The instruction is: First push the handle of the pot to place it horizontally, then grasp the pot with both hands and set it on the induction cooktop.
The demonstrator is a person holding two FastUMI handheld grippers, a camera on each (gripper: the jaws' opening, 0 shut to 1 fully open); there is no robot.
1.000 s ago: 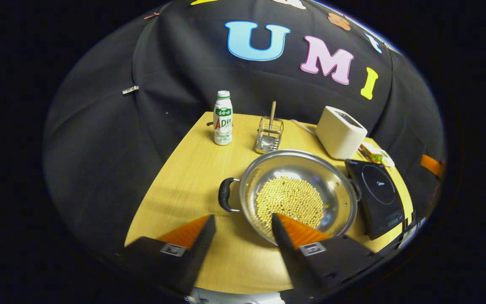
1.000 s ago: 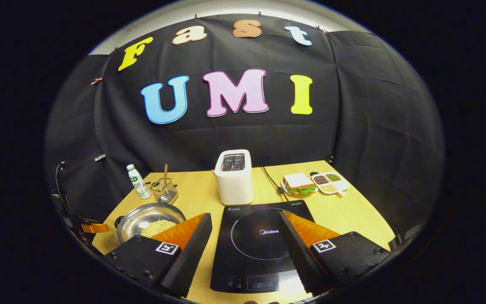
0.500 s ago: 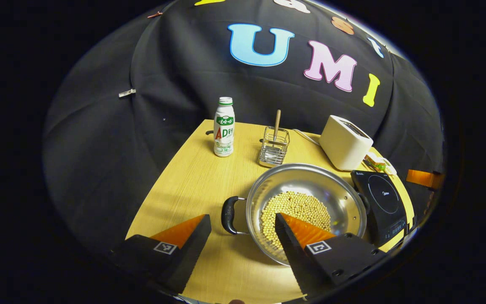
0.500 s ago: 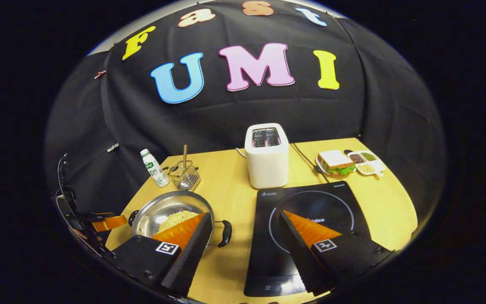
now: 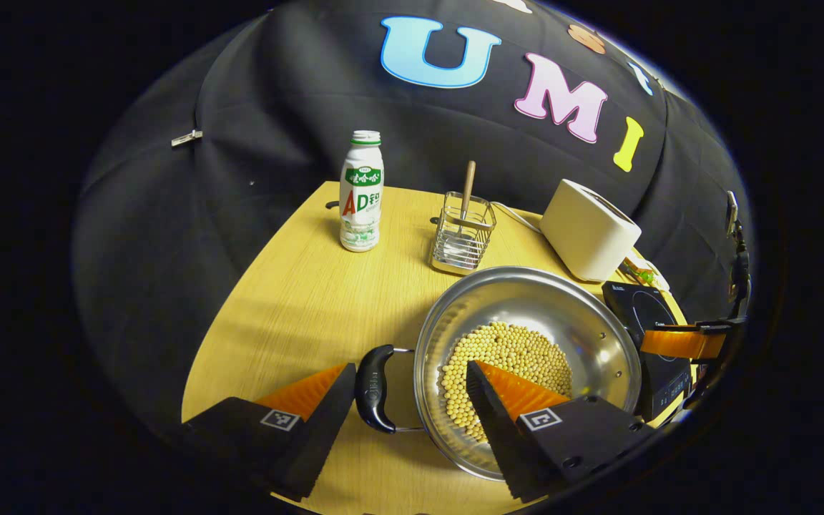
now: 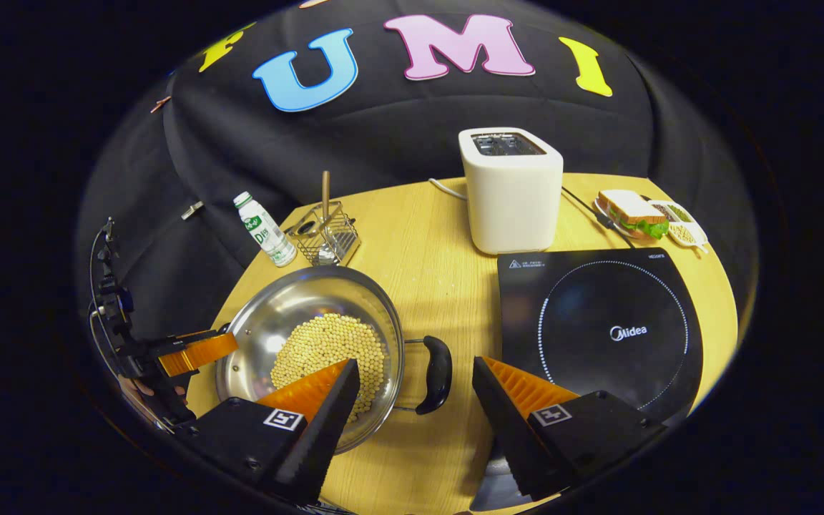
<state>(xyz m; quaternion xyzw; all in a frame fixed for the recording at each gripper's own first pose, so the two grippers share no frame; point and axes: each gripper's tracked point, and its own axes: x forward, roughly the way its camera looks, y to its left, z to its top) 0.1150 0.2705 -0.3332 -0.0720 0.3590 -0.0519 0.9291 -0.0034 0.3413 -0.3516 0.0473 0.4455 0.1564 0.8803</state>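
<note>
A steel pot (image 5: 526, 300) holding soybeans (image 5: 512, 354) stands on the wooden table, left of the black induction cooktop (image 6: 598, 322). Its two black handles point left and right along the table. In the left gripper view, my left gripper (image 5: 408, 368) is open, and the pot's left handle (image 5: 373, 388) lies between its fingers, close to the left one. In the right gripper view, my right gripper (image 6: 413, 363) is open around the pot's right handle (image 6: 435, 374). The left gripper (image 6: 190, 354) also shows at the far side of the pot (image 6: 297, 300), and the right gripper (image 5: 684, 342) by the cooktop (image 5: 651, 315).
A white toaster (image 6: 511, 189) stands behind the cooktop with its cord trailing right. A milk bottle (image 5: 360, 192) and a wire basket with a wooden-handled utensil (image 5: 463, 232) stand behind the pot. A sandwich plate (image 6: 630, 214) and a small dish sit at the back right.
Both grippers have come lower and closer to the pot. Each pot handle now lies between a gripper's open fingers. The pot itself has not shifted.
</note>
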